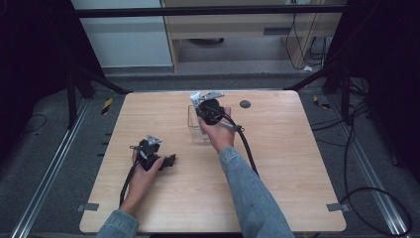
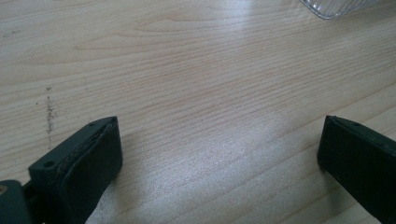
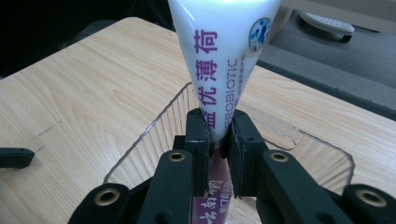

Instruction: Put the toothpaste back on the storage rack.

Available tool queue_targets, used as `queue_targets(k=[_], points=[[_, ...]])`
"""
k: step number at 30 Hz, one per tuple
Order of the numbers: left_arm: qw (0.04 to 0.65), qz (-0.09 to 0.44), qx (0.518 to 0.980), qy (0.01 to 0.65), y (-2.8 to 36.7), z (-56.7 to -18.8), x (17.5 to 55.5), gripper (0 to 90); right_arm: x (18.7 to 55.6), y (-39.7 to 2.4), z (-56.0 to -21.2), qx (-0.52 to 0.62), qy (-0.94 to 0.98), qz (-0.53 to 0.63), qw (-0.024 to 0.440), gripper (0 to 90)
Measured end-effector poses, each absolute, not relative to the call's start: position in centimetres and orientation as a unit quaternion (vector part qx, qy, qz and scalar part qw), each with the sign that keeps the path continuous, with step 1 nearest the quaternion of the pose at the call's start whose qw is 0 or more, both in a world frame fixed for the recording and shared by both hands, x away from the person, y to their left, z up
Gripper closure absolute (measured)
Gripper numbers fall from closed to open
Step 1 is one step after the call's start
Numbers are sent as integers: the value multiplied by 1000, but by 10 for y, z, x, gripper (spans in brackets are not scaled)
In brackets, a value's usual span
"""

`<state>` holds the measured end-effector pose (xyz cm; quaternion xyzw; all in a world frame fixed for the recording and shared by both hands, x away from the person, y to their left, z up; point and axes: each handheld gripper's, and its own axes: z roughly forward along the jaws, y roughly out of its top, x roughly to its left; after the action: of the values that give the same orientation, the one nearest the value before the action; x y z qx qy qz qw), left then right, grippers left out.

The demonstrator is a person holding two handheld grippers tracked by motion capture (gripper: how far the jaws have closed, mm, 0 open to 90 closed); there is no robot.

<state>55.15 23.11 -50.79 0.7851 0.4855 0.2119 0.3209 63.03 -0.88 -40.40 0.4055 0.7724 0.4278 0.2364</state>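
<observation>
A white toothpaste tube with purple lettering stands up between the jaws of my right gripper, which is shut on it. The tube hangs over a clear ribbed plastic box. In the high view the right gripper sits above that clear box near the table's middle back, with the white tube poking out beyond it. My left gripper rests low on the table's left side, and its jaws stand wide apart over bare wood. A corner of the clear box shows at the top right of the left gripper view.
The light wooden table has a small dark round disc near its back edge. Cables trail from both grippers. Black frame bars and cables lie on the grey floor around the table. The left gripper's jaw tip lies on the table.
</observation>
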Motion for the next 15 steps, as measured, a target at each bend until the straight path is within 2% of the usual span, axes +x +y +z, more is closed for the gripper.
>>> queue_targets(k=[15], points=[[321,212,785,485,231,-508,551,0,637,-1,-403,410,777,414,239,792]])
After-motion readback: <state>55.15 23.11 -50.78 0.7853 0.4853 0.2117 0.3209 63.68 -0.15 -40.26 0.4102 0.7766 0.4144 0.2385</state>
